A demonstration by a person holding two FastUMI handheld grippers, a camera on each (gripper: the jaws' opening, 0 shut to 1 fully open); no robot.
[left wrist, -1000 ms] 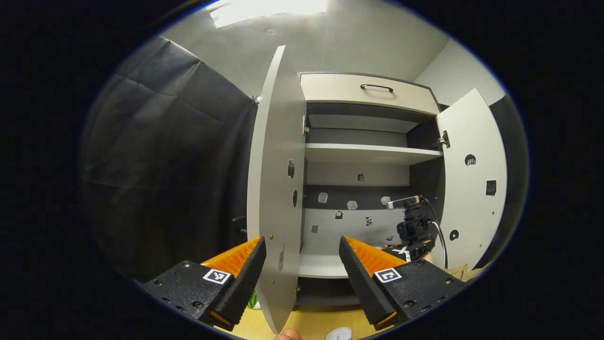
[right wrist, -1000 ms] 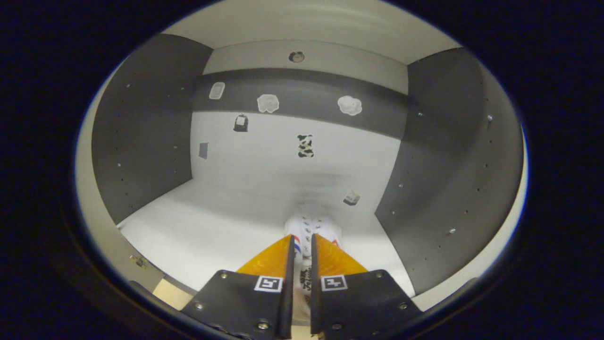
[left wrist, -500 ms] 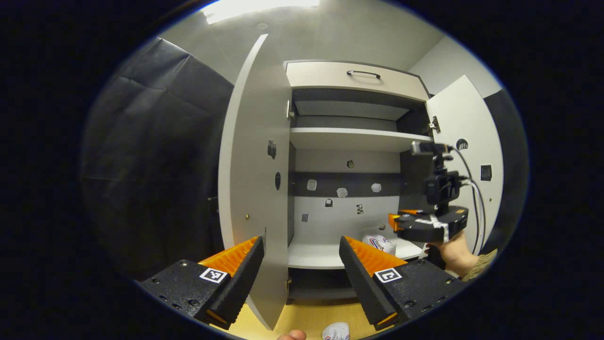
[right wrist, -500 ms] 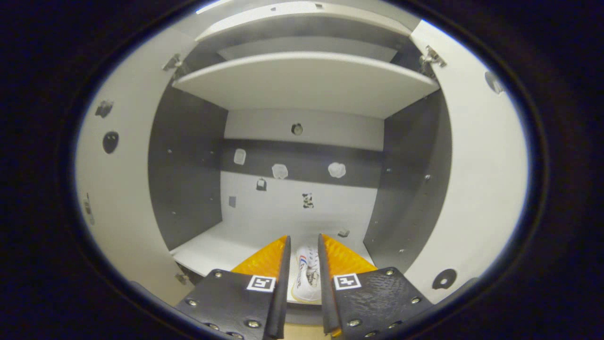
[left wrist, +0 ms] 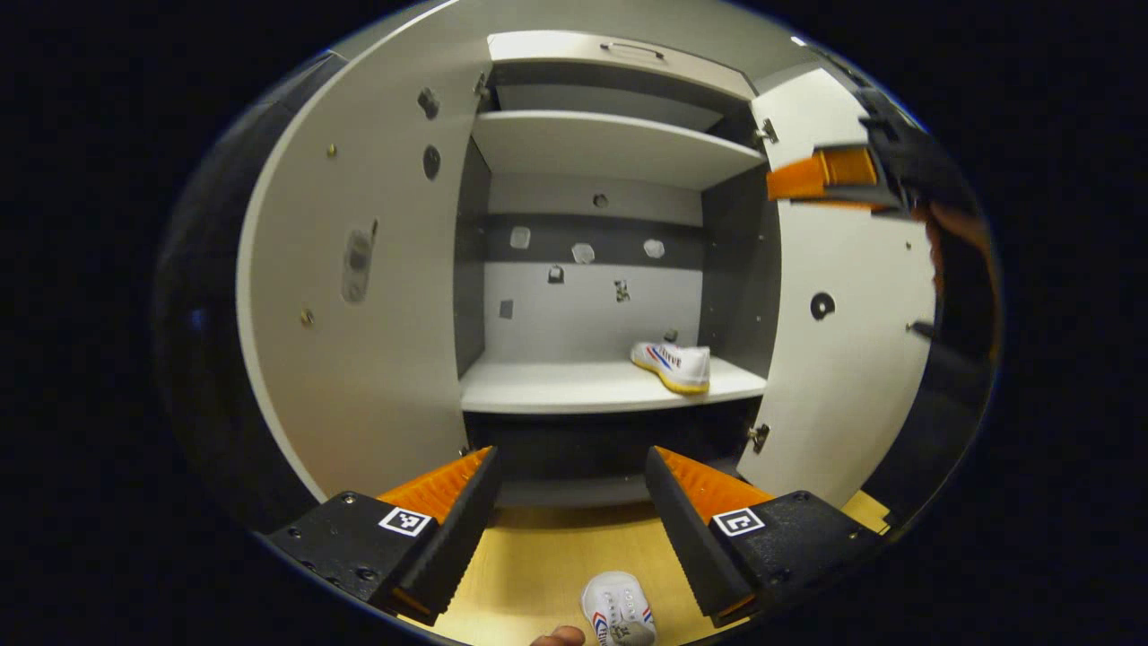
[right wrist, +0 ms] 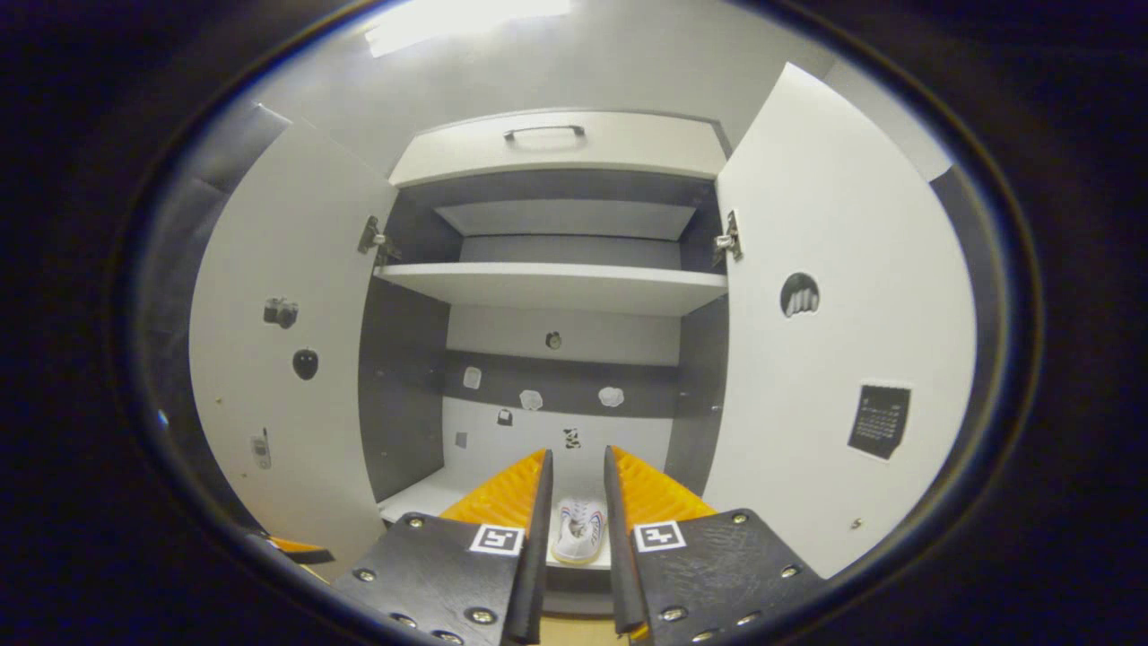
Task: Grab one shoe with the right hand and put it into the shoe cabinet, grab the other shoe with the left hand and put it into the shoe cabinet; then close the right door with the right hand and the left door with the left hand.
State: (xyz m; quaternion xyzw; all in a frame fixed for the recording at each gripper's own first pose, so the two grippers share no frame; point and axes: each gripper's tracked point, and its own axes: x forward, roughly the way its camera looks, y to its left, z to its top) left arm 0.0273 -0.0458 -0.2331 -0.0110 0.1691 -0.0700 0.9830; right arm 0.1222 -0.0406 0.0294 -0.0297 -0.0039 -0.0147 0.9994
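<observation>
Resting on the cabinet shelf (left wrist: 574, 390), one shoe (left wrist: 673, 363); both grippers (left wrist: 569, 511) (right wrist: 578, 529) apart, empty.

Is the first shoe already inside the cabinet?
Yes. The first shoe lies on the cabinet's lower shelf, right side; no gripper touches it.

The shoe cabinet (left wrist: 592, 386) looks like smooth matt board with small metal hinges (right wrist: 728, 242), the floor (left wrist: 538, 565) like pale wood, and the shoe (left wrist: 673, 365) on the shelf like cloth with a rubbery sole.
</observation>
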